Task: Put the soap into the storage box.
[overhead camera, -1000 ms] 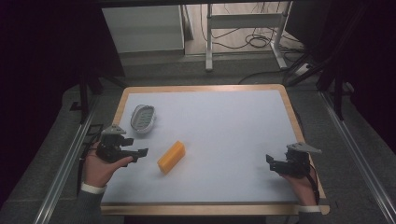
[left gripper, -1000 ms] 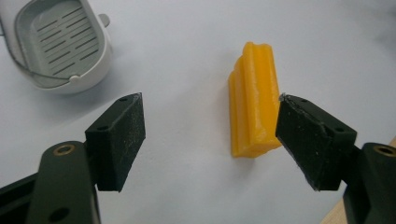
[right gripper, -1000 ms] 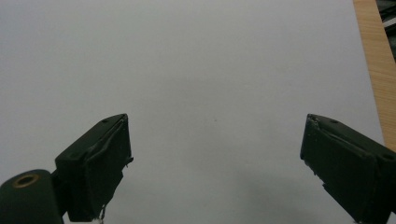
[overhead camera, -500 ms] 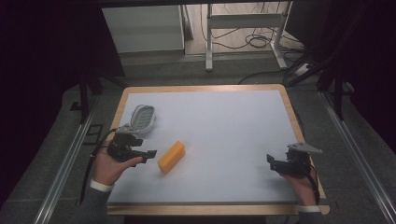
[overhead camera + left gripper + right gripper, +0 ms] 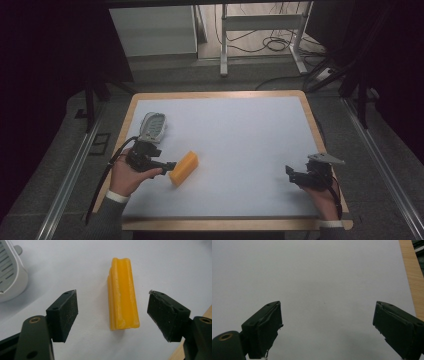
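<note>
The left gripper is reaching for the yellow block, and its jaws are spread wide on both sides of it

The block is lying flat on the white table top, pointing away from the left gripper, with its near end sitting between the two jaws but not touching either one. A white and grey gadget is resting just behind and to the side of this gripper. The right gripper is waiting well apart, with its jaws spread too and holding nothing. The jaws are only around the near end of the block, so if they are squeezing there, it could be twisting or slipping out. A jaw bumping it first could be pushing it away
</note>
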The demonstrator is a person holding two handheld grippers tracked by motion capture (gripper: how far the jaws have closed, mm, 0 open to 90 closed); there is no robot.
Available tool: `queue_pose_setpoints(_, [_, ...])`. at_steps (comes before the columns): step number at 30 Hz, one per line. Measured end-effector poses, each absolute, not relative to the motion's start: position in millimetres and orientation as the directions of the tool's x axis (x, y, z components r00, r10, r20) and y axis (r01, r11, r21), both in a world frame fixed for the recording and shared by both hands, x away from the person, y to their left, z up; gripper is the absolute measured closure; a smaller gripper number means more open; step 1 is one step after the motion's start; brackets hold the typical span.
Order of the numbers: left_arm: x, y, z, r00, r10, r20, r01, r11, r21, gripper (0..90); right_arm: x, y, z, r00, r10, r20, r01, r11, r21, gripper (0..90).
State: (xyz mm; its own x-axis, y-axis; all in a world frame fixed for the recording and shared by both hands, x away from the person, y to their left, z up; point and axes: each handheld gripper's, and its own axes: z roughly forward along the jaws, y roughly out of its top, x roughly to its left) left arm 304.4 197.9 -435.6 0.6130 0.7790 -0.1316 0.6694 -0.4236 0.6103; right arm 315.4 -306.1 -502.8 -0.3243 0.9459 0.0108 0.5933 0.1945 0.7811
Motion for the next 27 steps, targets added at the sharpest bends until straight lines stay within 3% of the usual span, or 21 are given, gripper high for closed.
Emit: queue_pose_setpoints(27, [327.4, 154.0, -466.0, 0.626, 0.768, -0.133, 0.711, -0.493, 0.501, 27.8, 316.3, -305.6, -506.1, -0.325, 0.946, 0.010, 0.597, 0.197, 0.778, 8.5])
